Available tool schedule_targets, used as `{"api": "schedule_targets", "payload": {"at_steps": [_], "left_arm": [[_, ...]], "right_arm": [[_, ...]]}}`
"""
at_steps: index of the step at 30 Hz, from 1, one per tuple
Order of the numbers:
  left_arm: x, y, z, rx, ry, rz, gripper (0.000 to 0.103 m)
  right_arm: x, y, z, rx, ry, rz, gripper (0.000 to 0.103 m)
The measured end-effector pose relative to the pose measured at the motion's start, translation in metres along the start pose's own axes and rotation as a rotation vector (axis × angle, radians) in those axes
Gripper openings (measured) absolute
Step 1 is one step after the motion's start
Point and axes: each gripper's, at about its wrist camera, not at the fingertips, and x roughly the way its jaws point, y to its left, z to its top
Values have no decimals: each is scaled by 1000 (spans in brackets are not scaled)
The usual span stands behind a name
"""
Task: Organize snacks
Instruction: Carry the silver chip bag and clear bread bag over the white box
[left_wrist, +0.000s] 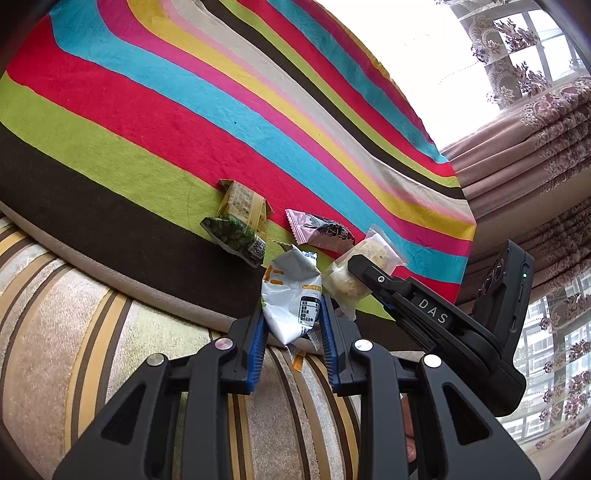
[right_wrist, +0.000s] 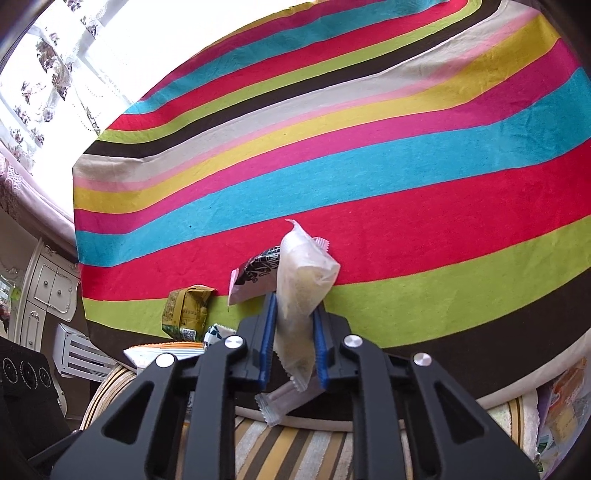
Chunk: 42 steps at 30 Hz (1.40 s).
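In the left wrist view my left gripper (left_wrist: 293, 332) is shut on a white snack packet (left_wrist: 291, 299) with orange print, held upright over the blanket's near edge. My right gripper (left_wrist: 365, 275) comes in from the right with its tips on a clear packet of pale pastry (left_wrist: 351, 284). In the right wrist view the right gripper (right_wrist: 295, 332) is shut on that clear packet (right_wrist: 304, 277), which stands up between the blue pads (right_wrist: 269, 332). On the blanket lie a pink and black packet (left_wrist: 317, 230), a green pea packet (left_wrist: 236, 234) and a yellow-green packet (left_wrist: 242, 205).
A striped blanket (left_wrist: 184, 110) covers the surface, and a striped sofa cushion (left_wrist: 74, 332) runs along its near edge. A small clear wrapper (right_wrist: 280, 400) lies under the right gripper. More snacks (right_wrist: 561, 398) sit at the right edge. Curtains (left_wrist: 535, 147) and a white cabinet (right_wrist: 51, 288) stand beyond.
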Motion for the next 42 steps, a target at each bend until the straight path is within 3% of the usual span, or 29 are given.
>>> {"api": "schedule_targets", "payload": {"at_steps": [21, 32, 42], "left_arm": [[5, -36, -14, 101, 9, 1, 24], [29, -87, -34, 199, 65, -37, 24], [72, -150, -73, 339, 192, -77, 24]], "right_arm": [[-55, -41, -19, 46, -66, 23, 17], [-107, -106, -38, 109, -114, 6, 17], [-145, -202, -72, 229, -133, -126, 17]]}}
